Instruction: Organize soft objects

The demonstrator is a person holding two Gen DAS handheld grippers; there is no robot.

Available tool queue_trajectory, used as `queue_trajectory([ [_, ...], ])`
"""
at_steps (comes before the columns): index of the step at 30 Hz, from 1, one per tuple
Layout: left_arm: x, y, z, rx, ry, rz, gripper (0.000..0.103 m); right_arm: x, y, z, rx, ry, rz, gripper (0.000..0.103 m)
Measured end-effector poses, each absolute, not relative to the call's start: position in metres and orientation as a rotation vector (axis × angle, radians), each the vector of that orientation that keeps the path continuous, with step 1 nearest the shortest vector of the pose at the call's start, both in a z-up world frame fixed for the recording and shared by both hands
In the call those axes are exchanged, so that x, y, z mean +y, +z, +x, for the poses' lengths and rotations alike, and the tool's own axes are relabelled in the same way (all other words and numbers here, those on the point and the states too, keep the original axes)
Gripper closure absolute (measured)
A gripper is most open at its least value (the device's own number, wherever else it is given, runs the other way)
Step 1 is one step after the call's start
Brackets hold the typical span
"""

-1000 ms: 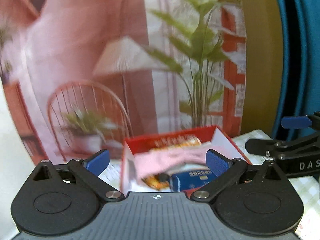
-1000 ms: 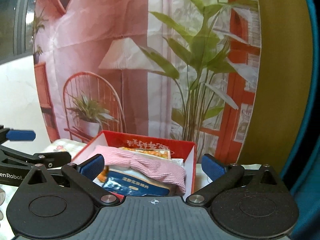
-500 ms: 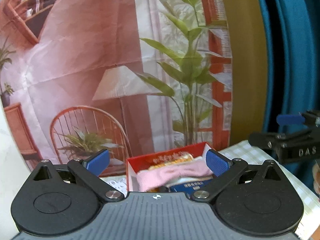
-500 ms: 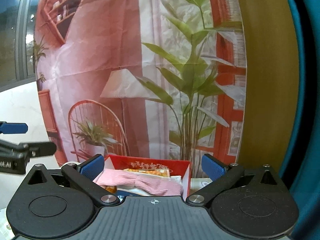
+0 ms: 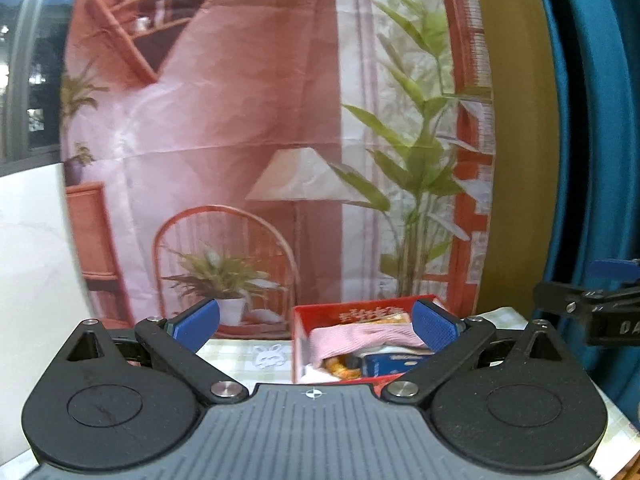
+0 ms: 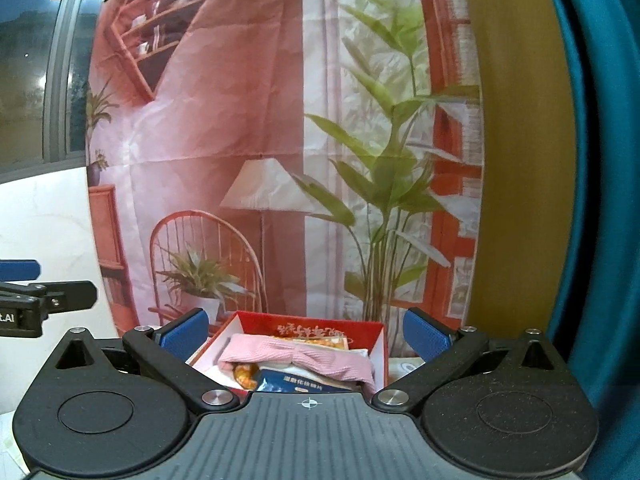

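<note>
Partly hidden: red box (image 6: 280, 322) behind right tool (image 6: 304, 334).

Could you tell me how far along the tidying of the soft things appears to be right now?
Seemingly done: the pink striped cloth lies draped across the contents of the red cardboard box. In hand: nothing; the left gripper and right gripper are both open and empty. Left: no other loose soft item is visible.
</note>
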State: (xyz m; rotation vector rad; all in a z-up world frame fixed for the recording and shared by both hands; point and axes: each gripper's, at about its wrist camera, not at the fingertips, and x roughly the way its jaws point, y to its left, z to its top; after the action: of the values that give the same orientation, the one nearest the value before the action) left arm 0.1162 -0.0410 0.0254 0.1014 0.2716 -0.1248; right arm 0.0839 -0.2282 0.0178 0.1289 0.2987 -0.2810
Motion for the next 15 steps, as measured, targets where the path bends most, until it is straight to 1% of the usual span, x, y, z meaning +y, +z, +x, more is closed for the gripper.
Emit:
queue_trajectory([
  [5, -0.034, 0.028, 0.093, 0.294, -0.132, 0.071, 0.000, -0.213, 0.024, 0.059, 0.274, -0.311, 0.157, 0.000],
  [15, -0.033, 0.021, 0.070, 0.280, -0.074, 0.103, 0.000, -0.204, 0.020, 0.032, 0.305, -0.345, 0.171, 0.000],
])
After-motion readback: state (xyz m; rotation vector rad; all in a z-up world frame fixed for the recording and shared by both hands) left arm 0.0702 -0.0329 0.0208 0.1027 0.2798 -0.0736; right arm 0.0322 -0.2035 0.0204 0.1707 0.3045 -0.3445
